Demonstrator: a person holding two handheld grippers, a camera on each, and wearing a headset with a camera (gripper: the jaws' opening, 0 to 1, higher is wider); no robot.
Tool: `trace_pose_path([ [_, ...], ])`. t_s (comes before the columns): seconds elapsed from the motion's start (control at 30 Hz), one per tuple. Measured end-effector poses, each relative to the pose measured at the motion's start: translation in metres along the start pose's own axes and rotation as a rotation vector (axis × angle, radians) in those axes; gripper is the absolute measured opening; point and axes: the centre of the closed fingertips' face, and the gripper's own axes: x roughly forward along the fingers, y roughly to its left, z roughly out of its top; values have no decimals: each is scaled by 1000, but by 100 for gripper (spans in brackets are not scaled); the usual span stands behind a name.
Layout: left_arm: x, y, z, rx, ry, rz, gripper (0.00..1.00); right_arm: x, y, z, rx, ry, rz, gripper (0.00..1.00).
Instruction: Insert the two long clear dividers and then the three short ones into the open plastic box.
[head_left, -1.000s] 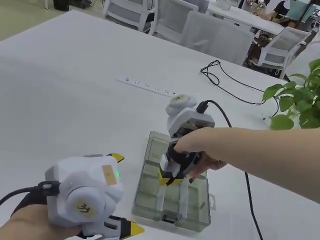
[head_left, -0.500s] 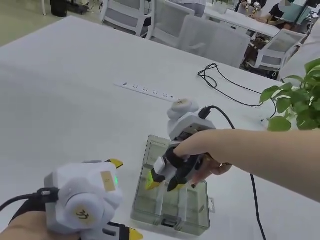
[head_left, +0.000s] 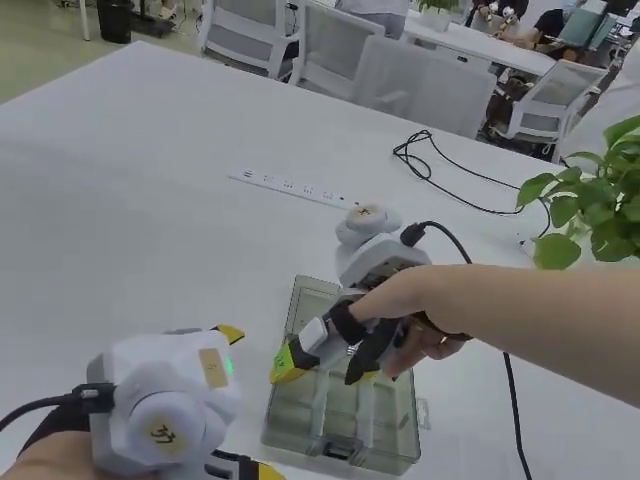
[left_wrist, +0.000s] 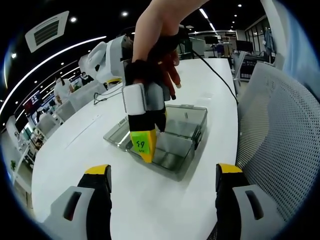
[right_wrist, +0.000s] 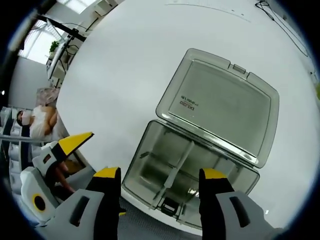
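The clear plastic box (head_left: 392, 432) lies open on the white table, its lid (right_wrist: 220, 107) folded flat behind the base (right_wrist: 150, 145). Two clear long dividers (head_left: 320, 405) stand lengthwise in the base (left_wrist: 175, 162); one divider (right_wrist: 179, 164) runs down the middle between my right jaws. My right gripper (head_left: 320, 368) hovers just above the base, tilted, open, holding nothing. From the left gripper view that right gripper (left_wrist: 142, 147) hangs over the box's near wall. My left gripper (head_left: 245, 400) waits open and empty to the box's left. Both own-jaw pairs, left gripper (left_wrist: 162, 175) and right gripper (right_wrist: 160, 175), stand wide apart.
A white power strip (head_left: 290, 185) lies across the table behind the box. A black cable (head_left: 470, 180) loops at the back right and another runs from the right gripper. Plant leaves (head_left: 590, 200) stand at the right edge. Mesh chairs (head_left: 420, 75) line the far side.
The right gripper's jaws, shut low in the box a second ago, have spread open and risen, swinging leftward. The left gripper has hardly moved.
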Motion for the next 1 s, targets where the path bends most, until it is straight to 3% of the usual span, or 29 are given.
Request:
trace_pose_path([
  [0.33, 0, 1, 0, -13, -5, 2, 88, -16, 7, 4, -48, -58, 59, 67],
  [0.53, -1, 2, 1, -28, -12, 2, 88, -28, 13, 10, -60, -137, 121, 69],
  [0.67, -1, 2, 2, -38, -19, 5, 88, -41, 22, 17, -80, -221, 189, 71],
  [0.87, -2, 4, 4, -53, -28, 7, 88, -48, 12, 14, -99, -291, 197, 82],
  [1.0, -2, 5, 5, -69, -36, 6, 88, -53, 11, 15, -162, -366, 205, 84],
])
